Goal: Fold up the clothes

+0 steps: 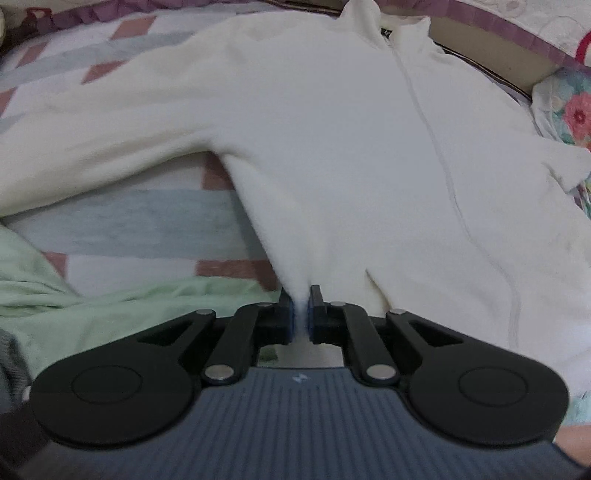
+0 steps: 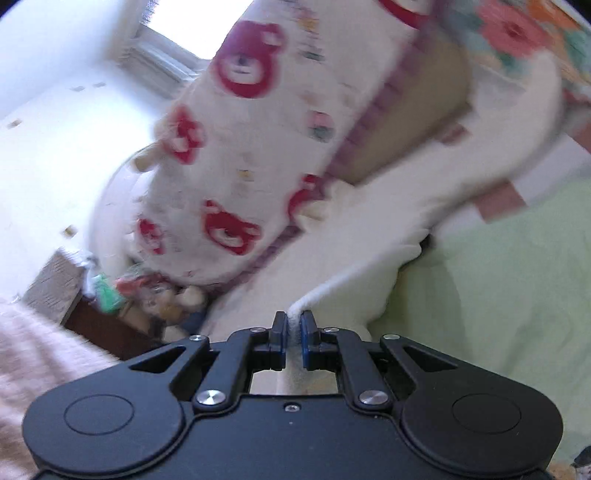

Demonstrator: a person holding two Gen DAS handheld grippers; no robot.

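**Both claws clenched on white fleece jacket, spread on bed**

Left claw (image 1: 303,312): jaws closed, pinching the hem edge of the white jacket (image 1: 332,147), fabric bunched up between the blue pads (image 1: 291,317). Jacket runs away from the claw, front up, zipper (image 1: 439,155) down the middle, collar at the far end, one sleeve (image 1: 92,140) stretched out to the left. It lies on the bed's patterned quilt (image 1: 140,229) of pink, grey and white blocks. Light green garment (image 1: 92,314) sits crumpled just left of the claw.

Right claw (image 2: 294,328): jaws closed on a thick white edge of the same jacket (image 2: 369,236), which trails off up and right. Green garment (image 2: 498,277) lies to the right of it. Bear-print pillow (image 2: 251,147) beyond, floral fabric (image 2: 517,29) at top right. View tilted and blurred.
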